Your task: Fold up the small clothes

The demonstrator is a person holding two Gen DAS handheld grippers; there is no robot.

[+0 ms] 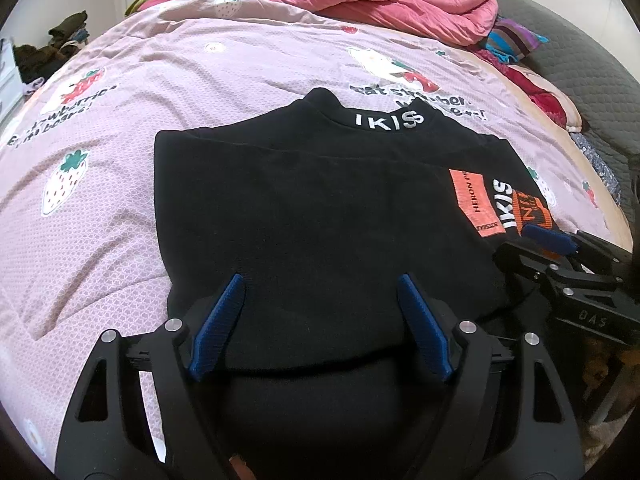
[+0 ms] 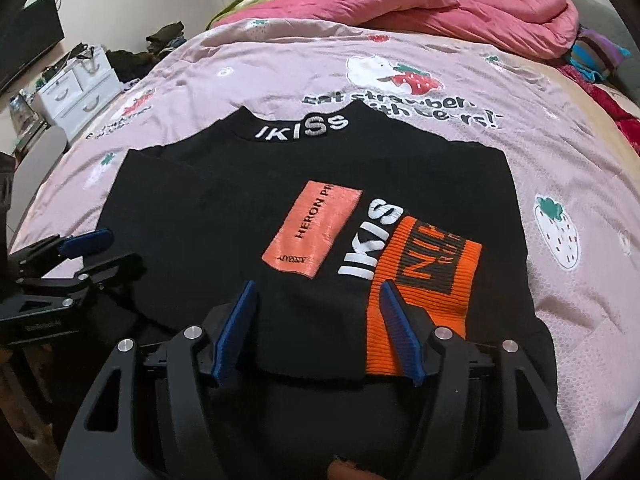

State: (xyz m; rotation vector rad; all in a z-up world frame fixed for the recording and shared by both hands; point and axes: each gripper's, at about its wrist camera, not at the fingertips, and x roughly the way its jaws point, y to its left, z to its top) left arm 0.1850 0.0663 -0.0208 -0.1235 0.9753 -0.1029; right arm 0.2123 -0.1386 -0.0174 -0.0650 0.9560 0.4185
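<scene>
Both grippers pitch steeply down over the near hem of the black top [image 1: 304, 208], side by side. Left gripper [image 1: 320, 280]: jaws spread wide, ribbed blue pads [image 1: 220, 324] clear of the cloth, nothing grasped. Right gripper [image 2: 318, 288]: jaws apart, straddling the folded sleeve end with its orange knit cuff [image 2: 424, 276]; pads look just off the fabric, so released. Top lies flat mid-bed on the pink strawberry-print cover [image 1: 120, 128], collar at the far side, sleeves folded in over the body. Fabric is matte black fleece-like knit; cuff is coarse ribbed orange with black lettering; salmon woven patch [image 2: 316, 232] is rectangular, stitched edge. Crumpled pink quilt [image 2: 440, 8] sits far right.
</scene>
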